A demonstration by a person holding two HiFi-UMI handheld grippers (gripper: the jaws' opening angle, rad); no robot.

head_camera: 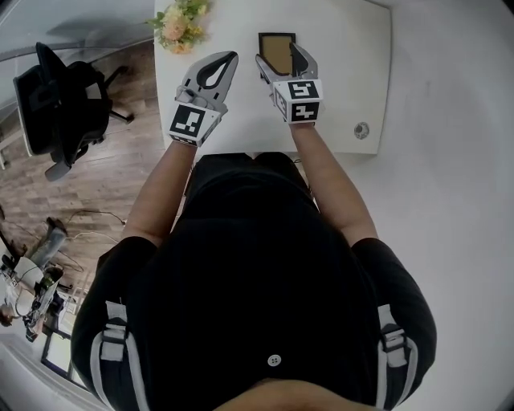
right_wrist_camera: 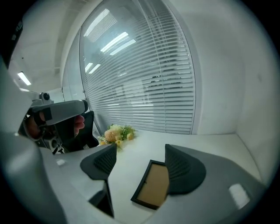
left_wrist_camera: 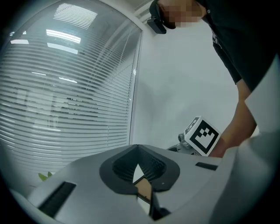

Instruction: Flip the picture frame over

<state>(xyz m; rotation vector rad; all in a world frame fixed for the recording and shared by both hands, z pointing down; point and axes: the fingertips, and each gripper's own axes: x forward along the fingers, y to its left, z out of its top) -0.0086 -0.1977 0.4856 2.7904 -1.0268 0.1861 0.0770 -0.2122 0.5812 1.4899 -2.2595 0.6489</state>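
The picture frame (head_camera: 276,48) lies flat on the white table (head_camera: 345,64), a black rim around a brown panel that faces up. My right gripper (head_camera: 279,54) hovers over its near end, open, one finger on each side of it. In the right gripper view the frame (right_wrist_camera: 153,186) sits low between the fingers, partly covered by the right finger (right_wrist_camera: 183,168); the right gripper (right_wrist_camera: 141,151) holds nothing. My left gripper (head_camera: 229,58) is to the left of the frame, shut and empty. A sliver of the frame (left_wrist_camera: 143,189) shows through its shut jaws.
A bunch of flowers (head_camera: 181,22) lies at the table's far left corner, also in the right gripper view (right_wrist_camera: 116,133). A round grommet (head_camera: 361,130) sits near the table's right front. An office chair (head_camera: 60,104) stands on the wooden floor to the left.
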